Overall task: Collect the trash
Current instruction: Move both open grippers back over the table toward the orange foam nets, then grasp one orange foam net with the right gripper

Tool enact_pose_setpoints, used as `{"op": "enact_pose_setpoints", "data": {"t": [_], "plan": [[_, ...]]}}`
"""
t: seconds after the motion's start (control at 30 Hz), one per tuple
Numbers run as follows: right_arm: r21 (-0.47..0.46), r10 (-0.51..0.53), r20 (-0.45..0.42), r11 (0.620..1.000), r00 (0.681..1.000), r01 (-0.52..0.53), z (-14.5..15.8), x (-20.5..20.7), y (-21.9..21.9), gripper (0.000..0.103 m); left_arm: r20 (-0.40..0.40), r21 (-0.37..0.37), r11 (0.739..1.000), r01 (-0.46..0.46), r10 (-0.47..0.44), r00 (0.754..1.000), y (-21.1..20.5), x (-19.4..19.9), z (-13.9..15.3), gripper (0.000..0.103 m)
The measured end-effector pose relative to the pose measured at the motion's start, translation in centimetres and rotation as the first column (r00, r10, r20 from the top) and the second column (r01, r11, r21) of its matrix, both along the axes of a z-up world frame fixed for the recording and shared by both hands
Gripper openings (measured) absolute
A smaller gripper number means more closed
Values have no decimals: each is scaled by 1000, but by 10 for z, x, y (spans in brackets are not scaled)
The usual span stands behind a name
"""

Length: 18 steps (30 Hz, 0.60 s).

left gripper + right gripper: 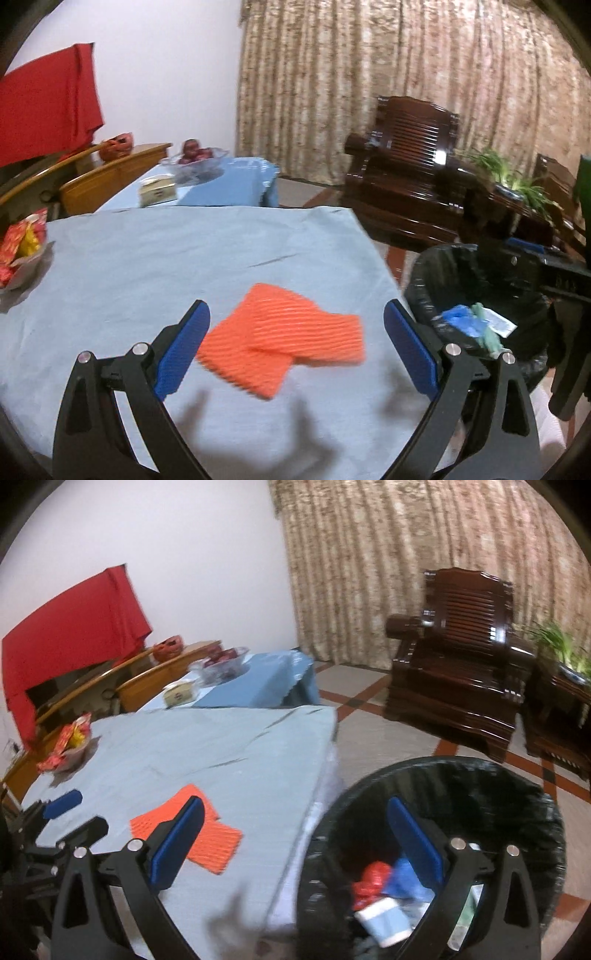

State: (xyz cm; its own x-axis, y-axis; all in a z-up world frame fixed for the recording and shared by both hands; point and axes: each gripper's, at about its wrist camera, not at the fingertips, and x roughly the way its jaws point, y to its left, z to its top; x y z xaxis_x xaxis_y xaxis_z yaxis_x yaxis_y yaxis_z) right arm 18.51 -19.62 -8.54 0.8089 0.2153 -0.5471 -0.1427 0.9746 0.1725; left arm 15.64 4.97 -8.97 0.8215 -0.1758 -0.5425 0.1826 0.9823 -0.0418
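Note:
An orange foam net [284, 334] lies flat on the light blue tablecloth [166, 258], between and just ahead of the fingers of my left gripper [295, 325], which is open and empty. The same orange net [218, 840] shows in the right wrist view, partly behind a blue finger pad [177, 845]. My right gripper [295, 821] hangs open and empty over the black-lined trash bin [524, 812] beside the table. Red, blue and white trash [384, 897] lies in the bin. The left gripper [75, 814] appears at the lower left of that view.
A bowl of red and yellow snack packets [20, 251] sits at the table's left edge. Behind are a second blue-covered table with a tissue box [157, 190] and fruit bowl [194, 157], a dark wooden armchair [461, 661], a plant [509, 177] and curtains.

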Motion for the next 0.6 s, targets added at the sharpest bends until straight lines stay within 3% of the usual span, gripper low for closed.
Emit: {"op": "enact_pose_setpoints", "data": {"t": [0.37,0.6], "plan": [[-20,126,-65,992,990,-128,-37,29,74,97,-32,27,990,-139,140,990,62,15,-19,93],[-55,157,-129,985,979,-165,-70,49,104,97,-68,37,983,-179,181,981,78,25,-38,93]]}}
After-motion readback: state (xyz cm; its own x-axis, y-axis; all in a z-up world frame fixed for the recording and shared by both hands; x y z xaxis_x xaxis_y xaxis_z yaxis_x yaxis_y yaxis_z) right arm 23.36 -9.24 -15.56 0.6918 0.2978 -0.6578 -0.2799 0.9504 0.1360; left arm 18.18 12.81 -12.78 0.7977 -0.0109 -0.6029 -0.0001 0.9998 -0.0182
